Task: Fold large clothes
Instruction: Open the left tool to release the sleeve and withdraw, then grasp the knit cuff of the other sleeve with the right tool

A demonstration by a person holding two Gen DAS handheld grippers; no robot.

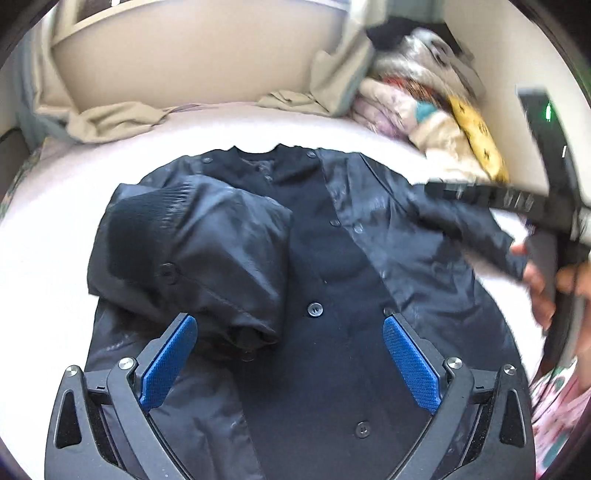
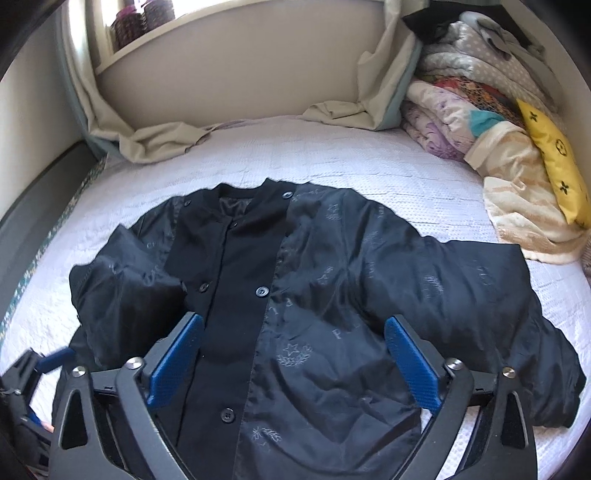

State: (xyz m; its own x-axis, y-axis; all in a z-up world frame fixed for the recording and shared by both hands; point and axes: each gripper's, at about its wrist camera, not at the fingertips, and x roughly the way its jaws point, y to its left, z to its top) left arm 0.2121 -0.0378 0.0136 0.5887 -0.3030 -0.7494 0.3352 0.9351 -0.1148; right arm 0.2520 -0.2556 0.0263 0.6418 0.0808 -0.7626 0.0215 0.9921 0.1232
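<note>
Both grippers gape wide and hold nothing: the left gripper [image 1: 290, 356] and right gripper [image 2: 293, 354] hover over a black button-front jacket [image 2: 314, 295] spread on the white bed [image 2: 369, 162], one sleeve [image 1: 207, 251] folded inward. Folded blankets [image 2: 480, 110] sit beyond.

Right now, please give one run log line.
jacket flat on bed | one sleeve folded in | other sleeve out | left gripper open | right gripper open

Daylight from window [image 2: 144, 22] at top left. Left view overexposed, bedsheet [image 1: 48, 266] blown white; moving right gripper [image 1: 480, 201] motion-blurred. Right view sharper, sheet texture visible. Strong fisheye curvature, dark vignette at corners.
</note>
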